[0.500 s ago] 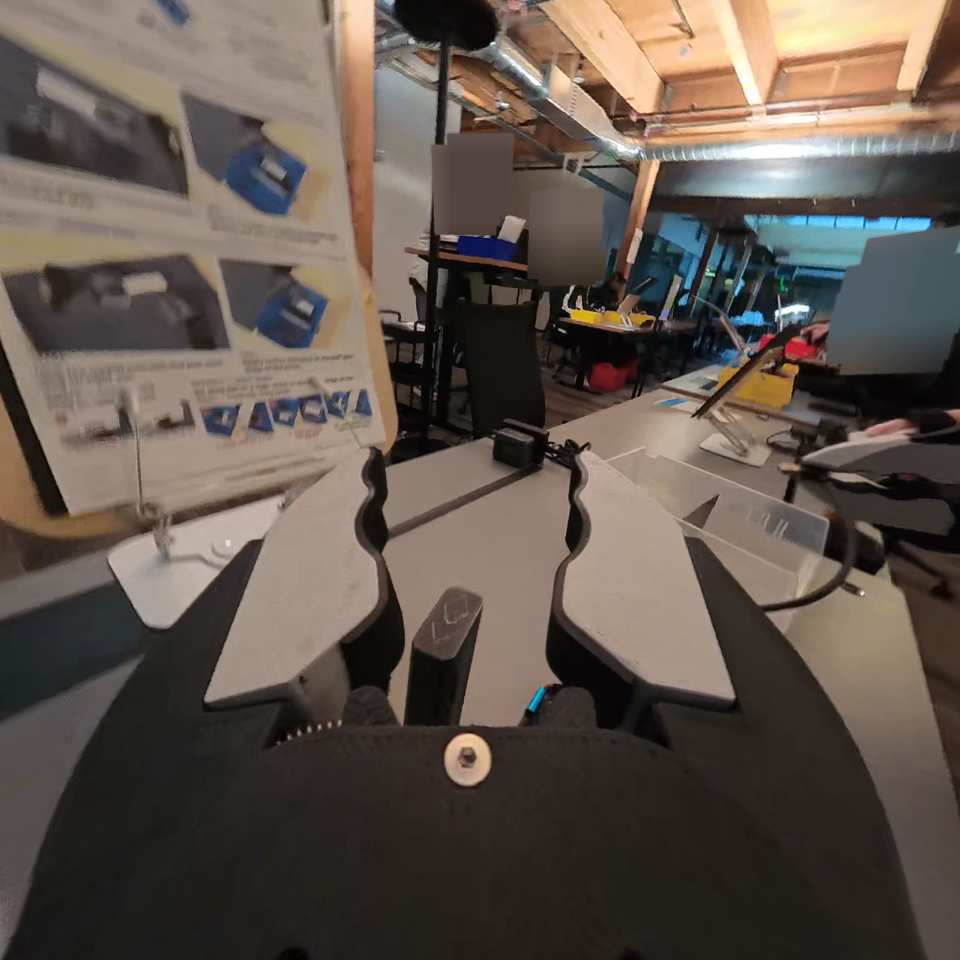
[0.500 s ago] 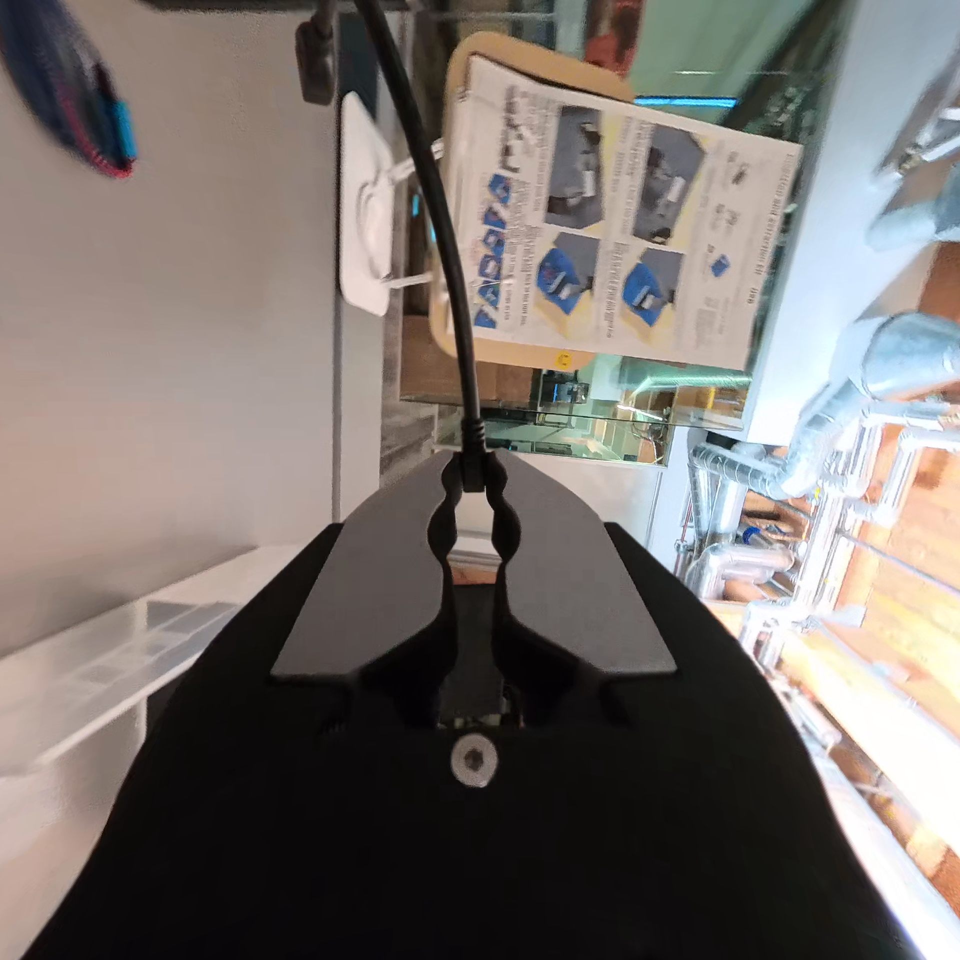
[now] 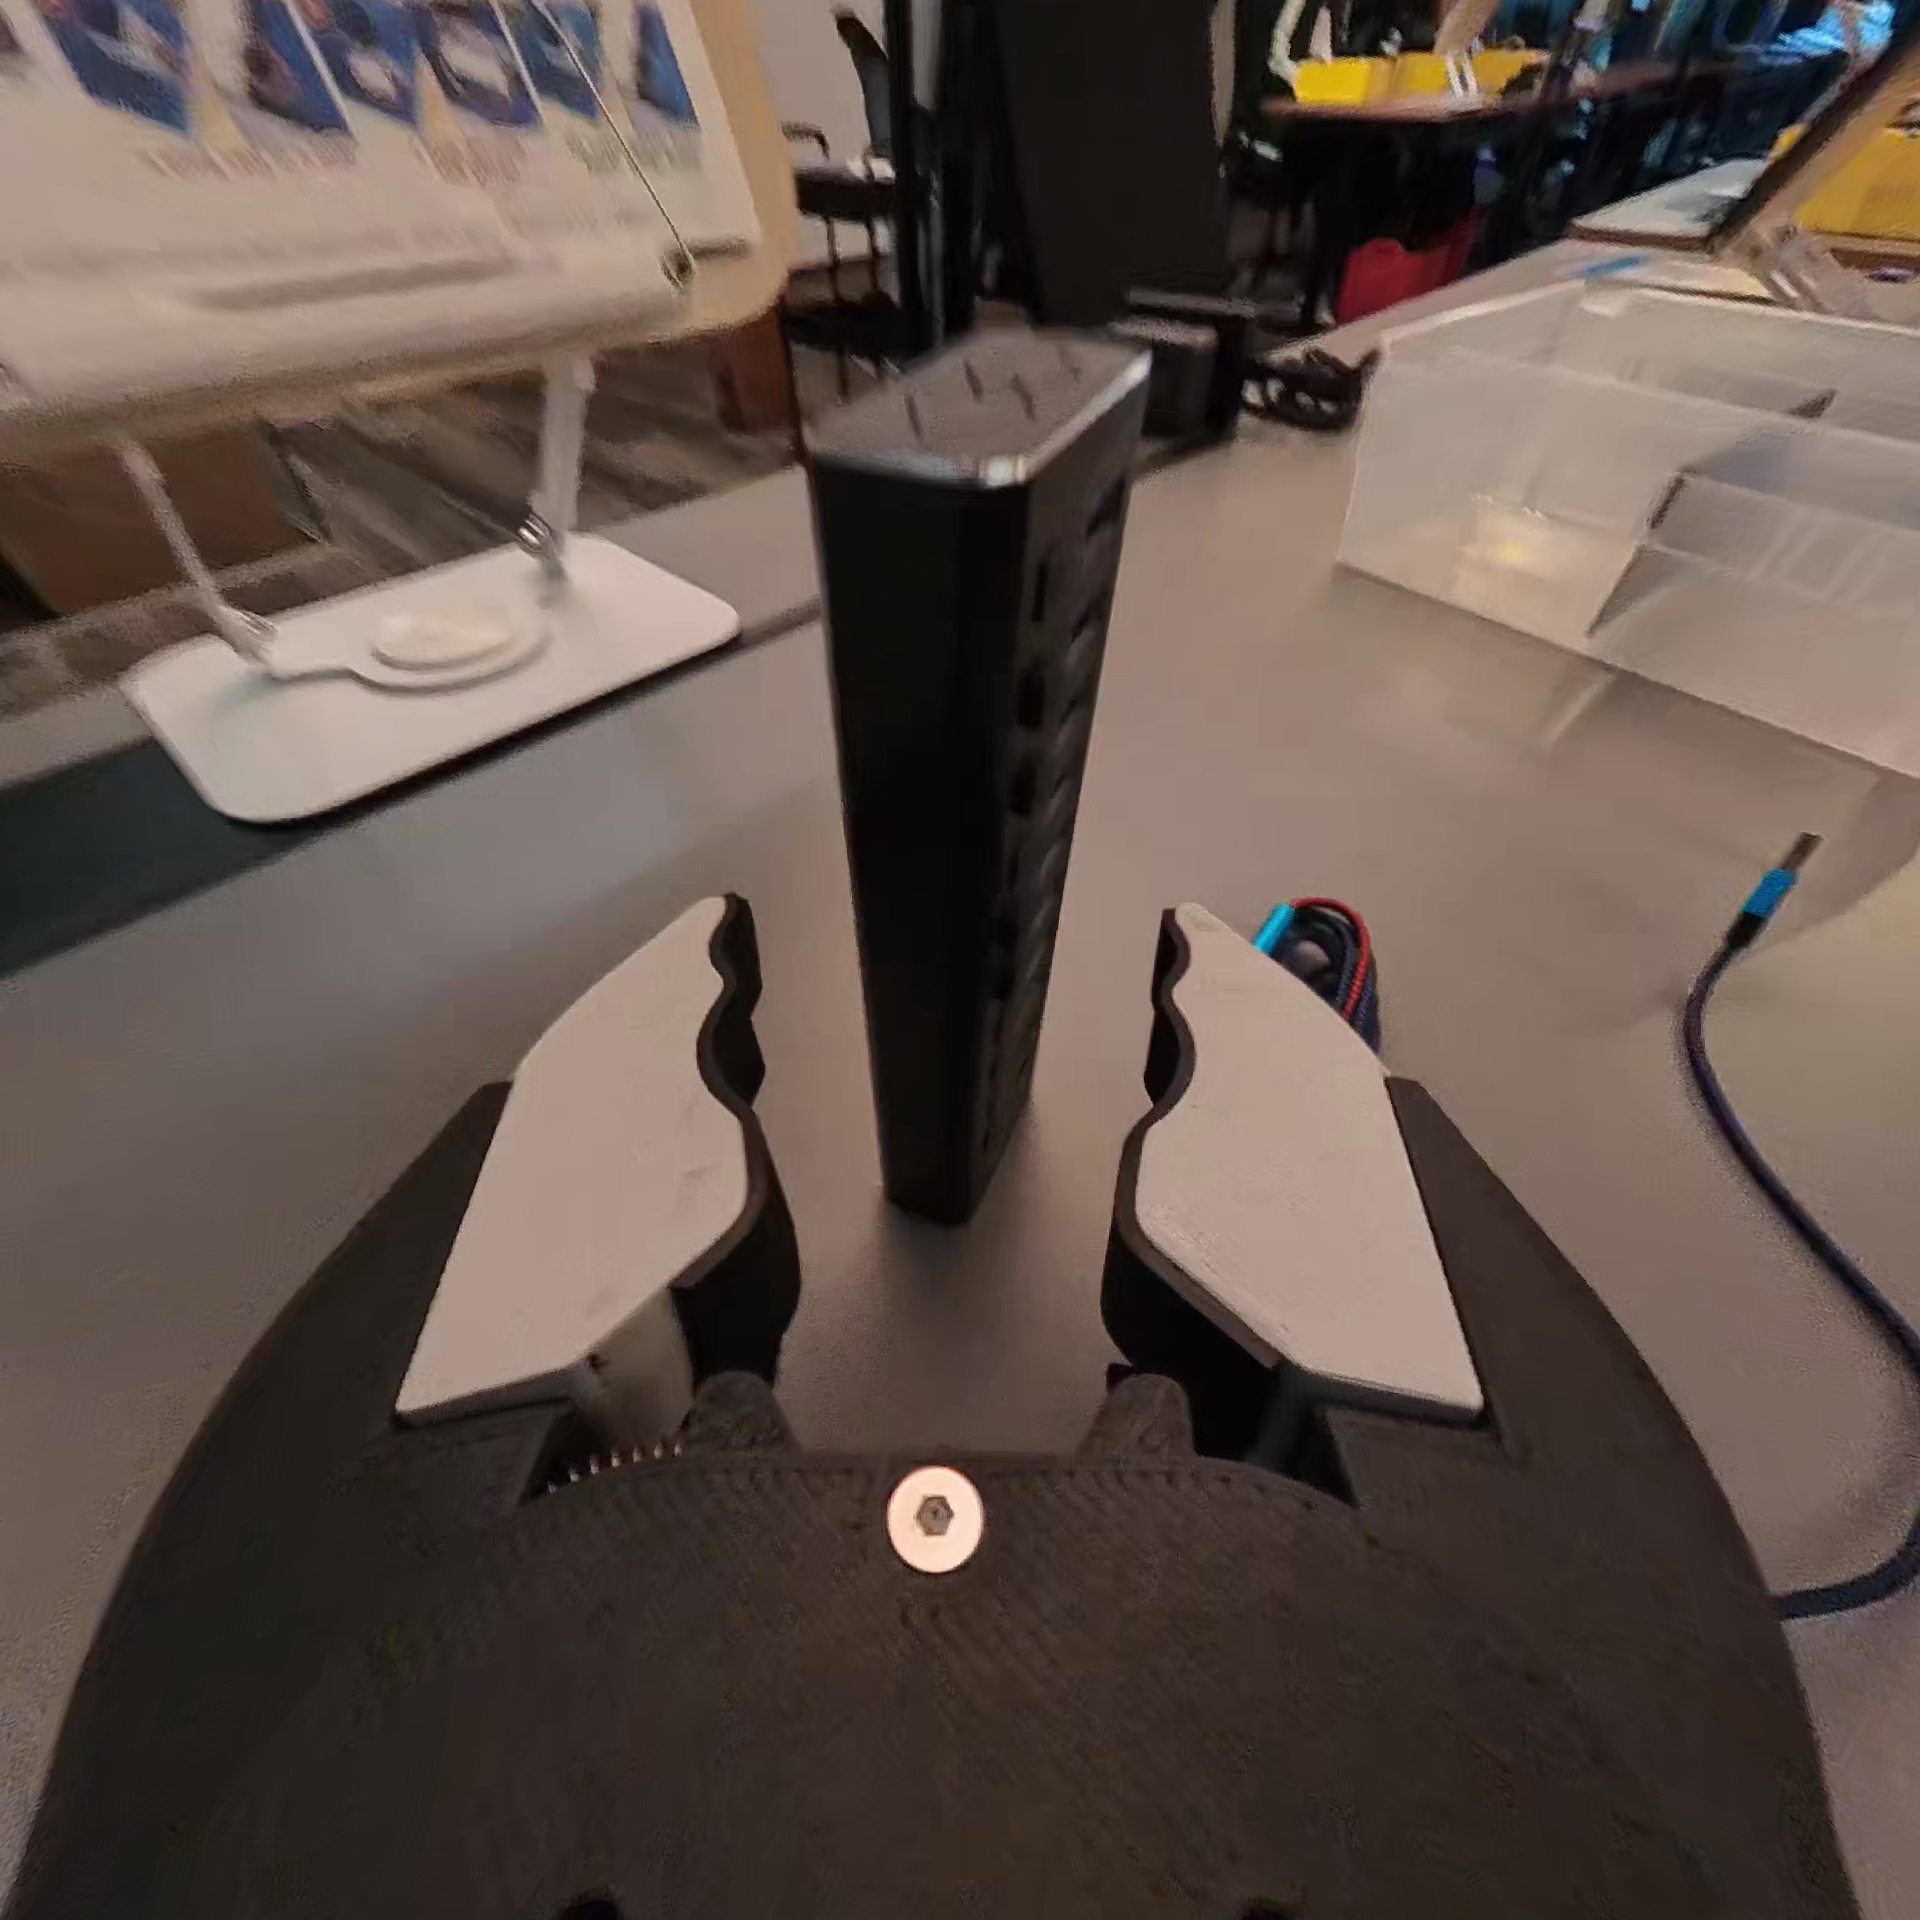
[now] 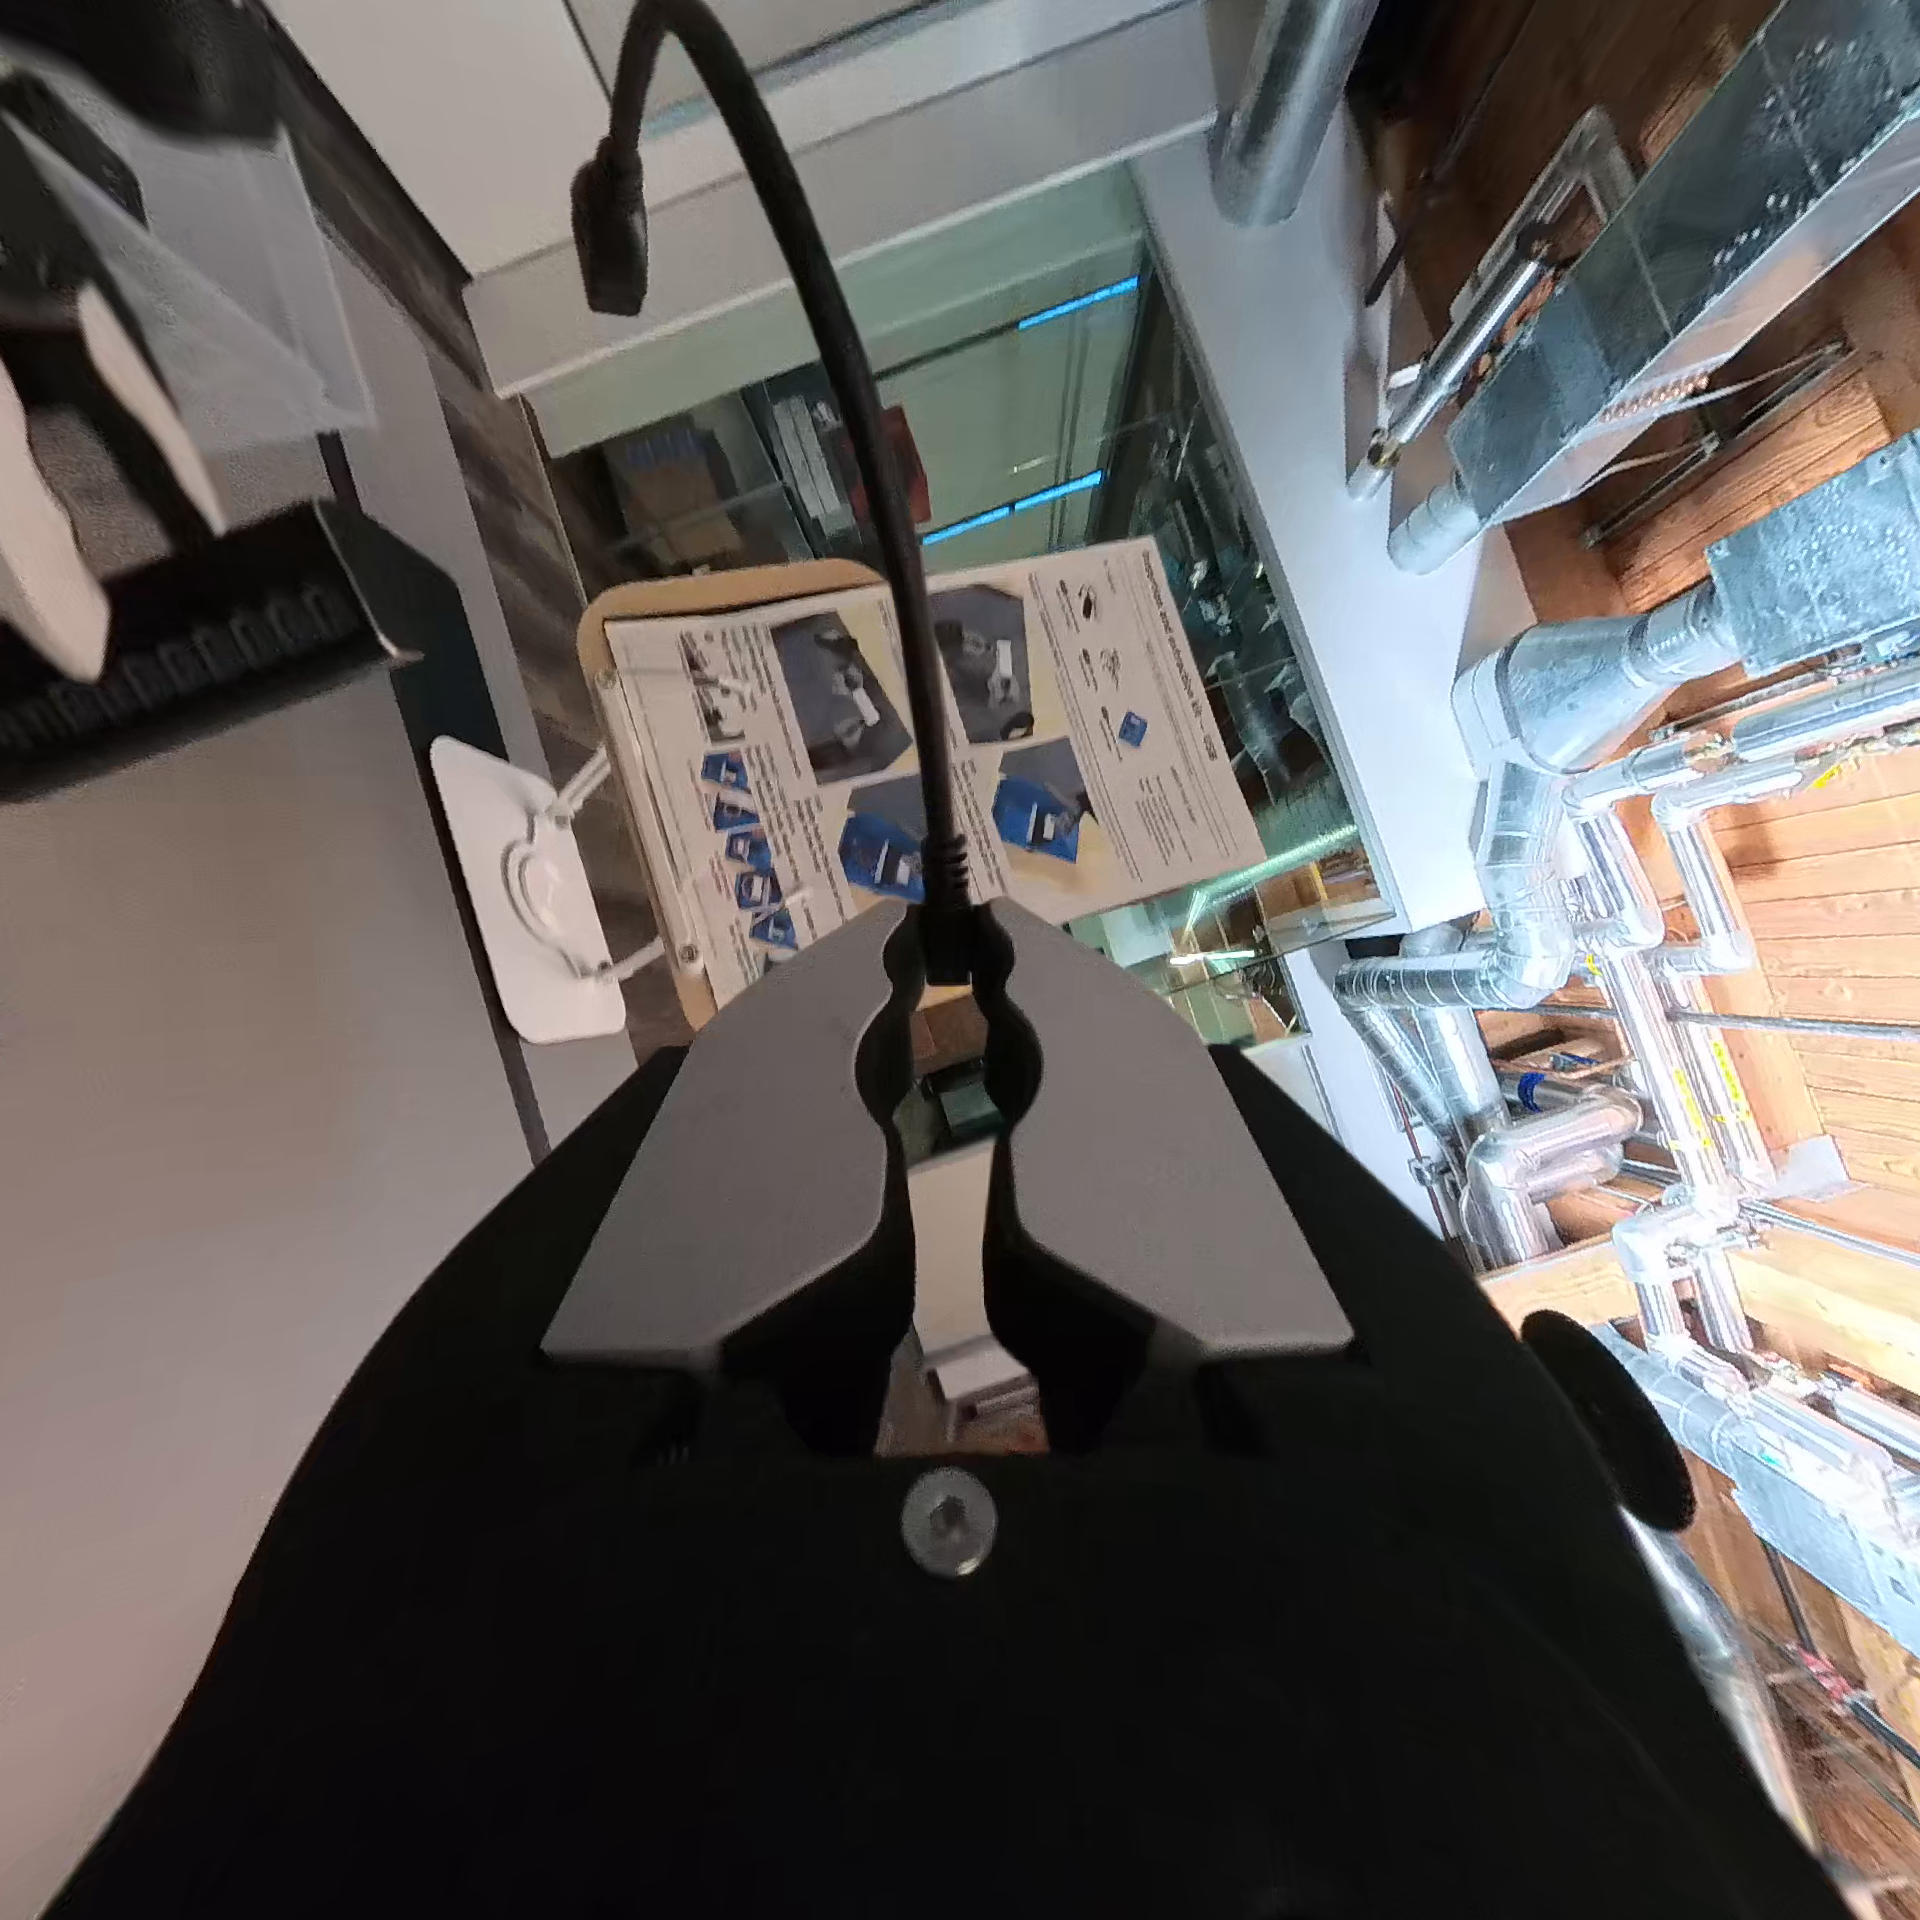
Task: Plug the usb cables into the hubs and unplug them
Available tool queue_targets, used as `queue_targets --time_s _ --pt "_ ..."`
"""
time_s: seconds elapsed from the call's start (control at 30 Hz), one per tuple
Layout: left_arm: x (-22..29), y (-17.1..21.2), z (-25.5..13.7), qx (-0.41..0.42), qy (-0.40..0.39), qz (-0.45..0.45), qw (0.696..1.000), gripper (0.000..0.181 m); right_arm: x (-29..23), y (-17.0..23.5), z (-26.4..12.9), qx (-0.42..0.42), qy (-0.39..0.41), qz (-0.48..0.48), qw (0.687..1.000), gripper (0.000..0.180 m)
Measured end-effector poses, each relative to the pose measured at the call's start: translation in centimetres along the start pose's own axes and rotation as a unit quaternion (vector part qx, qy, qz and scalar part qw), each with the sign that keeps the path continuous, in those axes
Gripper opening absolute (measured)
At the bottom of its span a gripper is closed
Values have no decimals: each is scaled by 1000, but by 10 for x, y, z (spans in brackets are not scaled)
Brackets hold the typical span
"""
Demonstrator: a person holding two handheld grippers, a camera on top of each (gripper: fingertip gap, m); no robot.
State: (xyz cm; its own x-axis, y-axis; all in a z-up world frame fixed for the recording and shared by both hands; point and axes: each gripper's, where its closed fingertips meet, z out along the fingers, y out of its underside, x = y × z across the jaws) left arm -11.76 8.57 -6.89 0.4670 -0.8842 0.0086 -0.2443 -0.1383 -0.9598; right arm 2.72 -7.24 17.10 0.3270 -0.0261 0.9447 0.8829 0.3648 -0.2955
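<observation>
A tall black usb hub [image 3: 940, 790] stands upright on the grey table [image 3: 1351, 831], its ports facing right. My left gripper [image 3: 954, 920] is open, one finger on each side of the hub's lower part, not touching it. My right gripper [image 4: 945, 925] is shut on the plug of a black usb cable [image 4: 831, 343], held in the air with the view rolled sideways. The cable arcs up to its free black connector [image 4: 613, 239]. The hub [image 4: 208, 634] and a left gripper finger [image 4: 52, 540] show blurred at that view's upper left.
A dark braided cable [image 3: 1756, 1143] with a blue plug [image 3: 1766, 894] lies on the table to the right. A red-and-blue cable coil [image 3: 1330, 956] sits behind the right finger. A clear plastic bin [image 3: 1621, 499] stands back right. A white stand [image 3: 436, 675] holding an instruction sheet stands back left. My right fingertips sit around 30 cm from my left ones.
My left gripper has tilted down and moved in around the hub, which now stands between its fingers. My right gripper has swung and rolled, still holding the black cable.
</observation>
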Motion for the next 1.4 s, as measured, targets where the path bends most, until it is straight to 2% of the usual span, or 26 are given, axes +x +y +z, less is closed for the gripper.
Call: queue_targets --time_s 0.13,0.17,0.2,0.23,0.3,0.4,0.5,0.6,0.77,0.87,1.07,1.4 --pt "6 19 22 -39 44 -16 998 67 -1 -15 14 23 10 -1 1000 9" --pt "7 22 26 -49 51 -15 997 61 -2 -19 16 29 17 -6 999 9" --pt "8 23 28 -54 64 -6 996 42 -2 -21 18 35 29 -12 999 9" --pt "15 23 29 -57 96 5 994 30 -3 -24 20 42 36 -14 998 9" --pt "25 21 33 -63 132 -4 989 28 -2 -30 23 66 47 1 997 9" --pt "30 5 39 -43 143 -25 988 28 4 -34 23 111 62 29 991 9" --pt "36 -22 41 -31 151 -30 988 28 9 -40 14 170 69 43 982 9" --pt "39 -61 43 -13 144 0 989 28 3 -49 7 195 59 5 979 8" --pt "50 -130 31 26 162 -12 986 28 -25 -53 19 158 31 -79 984 9" --pt "59 -153 14 40 184 -33 982 28 -48 -52 30 139 -7 -107 984 9" --pt "67 -159 -6 29 168 -3 985 28 -73 -46 43 107 -51 -143 983 9" --pt "103 -145 2 -14 178 9 984 28 -78 -29 54 38 -56 -160 985 8"
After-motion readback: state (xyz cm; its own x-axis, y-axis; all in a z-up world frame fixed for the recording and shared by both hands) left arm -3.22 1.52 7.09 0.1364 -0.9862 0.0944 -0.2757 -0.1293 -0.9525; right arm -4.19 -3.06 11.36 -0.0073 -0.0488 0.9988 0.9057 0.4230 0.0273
